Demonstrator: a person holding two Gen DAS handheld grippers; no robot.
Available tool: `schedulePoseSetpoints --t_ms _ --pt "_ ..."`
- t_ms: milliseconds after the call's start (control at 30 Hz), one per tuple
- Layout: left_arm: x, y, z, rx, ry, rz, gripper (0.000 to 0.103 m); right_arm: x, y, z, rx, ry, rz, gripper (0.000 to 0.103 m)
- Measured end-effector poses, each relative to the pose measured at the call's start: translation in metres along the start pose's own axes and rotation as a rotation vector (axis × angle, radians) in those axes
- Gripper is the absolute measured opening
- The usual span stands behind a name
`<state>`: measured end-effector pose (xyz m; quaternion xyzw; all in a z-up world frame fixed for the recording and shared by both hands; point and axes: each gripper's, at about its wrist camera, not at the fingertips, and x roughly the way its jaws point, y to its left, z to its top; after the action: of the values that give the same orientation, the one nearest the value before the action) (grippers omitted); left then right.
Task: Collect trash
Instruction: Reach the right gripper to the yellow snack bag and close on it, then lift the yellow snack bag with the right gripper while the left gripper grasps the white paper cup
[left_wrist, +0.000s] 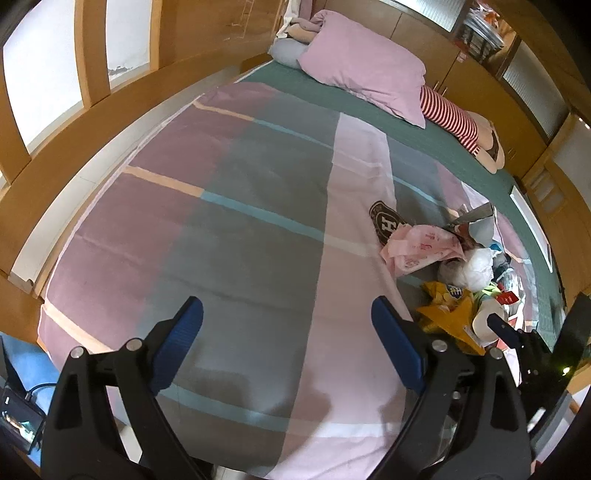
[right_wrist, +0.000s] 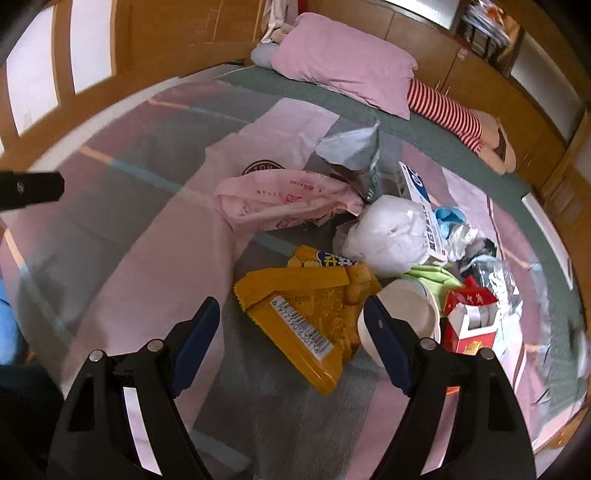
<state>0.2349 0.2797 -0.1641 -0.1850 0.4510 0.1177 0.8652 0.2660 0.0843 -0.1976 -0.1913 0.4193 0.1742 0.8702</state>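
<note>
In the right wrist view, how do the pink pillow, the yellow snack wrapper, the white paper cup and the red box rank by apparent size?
Largest to smallest, as they look:
1. pink pillow
2. yellow snack wrapper, though it lies much nearer the camera, so its real rank is unsure
3. white paper cup and red box: they look about alike, so I do not rank them.

Glossy yellow plastic wrapper, cloth bedspread

Both wrist cams tilted down over bed, right nearer, shared trash pile, pillow
</note>
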Motion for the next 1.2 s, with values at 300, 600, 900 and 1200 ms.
schedulePoseSetpoints --t_ms 300,600,900,1200 --pt "-0.004 -0.003 -0.001 0.024 -0.014 0.003 0.092 -0.004 0.007 -0.012 0.012 0.016 0.041 0.018" --pt "-0.01 0.012 0.002 -0.007 -0.028 0.008 0.093 -0.072 0.024 -0.023 0.003 -0.119 0.204 0.016" --pt "-0.011 0.034 0.007 -0.068 -0.032 0.01 0.095 -0.131 0.021 -0.041 0.007 -0.23 0.337 0.016" --pt "0.001 0.008 0.003 0.017 0.0 0.003 0.095 -0.136 0.005 -0.053 0.061 -0.232 0.34 0.016"
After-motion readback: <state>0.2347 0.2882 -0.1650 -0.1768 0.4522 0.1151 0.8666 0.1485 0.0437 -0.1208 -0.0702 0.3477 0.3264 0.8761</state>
